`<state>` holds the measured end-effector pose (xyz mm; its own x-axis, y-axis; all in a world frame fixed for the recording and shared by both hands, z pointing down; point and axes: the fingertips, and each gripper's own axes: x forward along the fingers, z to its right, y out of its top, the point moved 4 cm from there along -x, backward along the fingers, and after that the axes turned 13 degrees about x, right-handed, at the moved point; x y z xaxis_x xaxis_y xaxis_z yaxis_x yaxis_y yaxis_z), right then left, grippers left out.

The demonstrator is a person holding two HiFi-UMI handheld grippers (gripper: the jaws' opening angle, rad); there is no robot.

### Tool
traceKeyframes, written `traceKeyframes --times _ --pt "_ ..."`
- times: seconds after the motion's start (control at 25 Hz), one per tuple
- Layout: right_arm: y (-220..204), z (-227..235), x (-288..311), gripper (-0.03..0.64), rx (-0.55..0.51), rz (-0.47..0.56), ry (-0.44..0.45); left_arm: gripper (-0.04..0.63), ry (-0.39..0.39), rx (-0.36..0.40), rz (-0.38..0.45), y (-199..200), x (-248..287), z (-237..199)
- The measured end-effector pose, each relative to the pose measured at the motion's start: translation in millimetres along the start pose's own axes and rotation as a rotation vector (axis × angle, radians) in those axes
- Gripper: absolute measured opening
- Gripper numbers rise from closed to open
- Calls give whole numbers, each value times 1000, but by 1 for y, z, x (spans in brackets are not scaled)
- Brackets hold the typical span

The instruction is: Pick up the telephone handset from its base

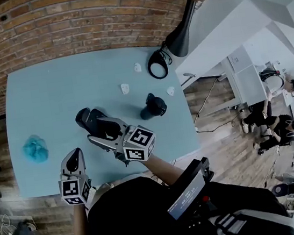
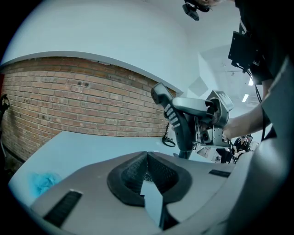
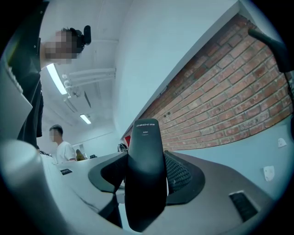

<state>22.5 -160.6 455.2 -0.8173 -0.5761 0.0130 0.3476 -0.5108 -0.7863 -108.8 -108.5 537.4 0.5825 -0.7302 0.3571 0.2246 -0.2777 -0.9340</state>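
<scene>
My two grippers over the near table edge, the one handset pinched in the right.

Nearest, at lower left by the table's (image 1: 51, 95) near edge, my left gripper (image 1: 73, 161) has its jaws pressed together on nothing. Just past it my right gripper (image 1: 105, 132) pinches the handset (image 1: 88, 118) over mid-table, left of its one base (image 1: 154, 106) and apart from it. The handset's long axis runs lower right to upper left, free end toward the brick wall (image 1: 68, 22). One blue cloth (image 1: 35, 149) lies near the left edge. Farther off are three small white bits (image 1: 125, 88) and one black cable loop (image 1: 157, 64) at the far right corner. Bare tabletop lies open at upper left.
</scene>
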Motion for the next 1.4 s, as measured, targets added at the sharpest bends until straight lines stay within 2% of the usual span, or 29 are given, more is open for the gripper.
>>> traceKeyframes --times 0.72,1.4 --pt "-68 46 -11 262 62 -143 -119 20 -19 3 -23 -4 7 -1" --pt "-85 57 -13 262 94 -183 -150 20 -32 -3 -46 -12 13 -3"
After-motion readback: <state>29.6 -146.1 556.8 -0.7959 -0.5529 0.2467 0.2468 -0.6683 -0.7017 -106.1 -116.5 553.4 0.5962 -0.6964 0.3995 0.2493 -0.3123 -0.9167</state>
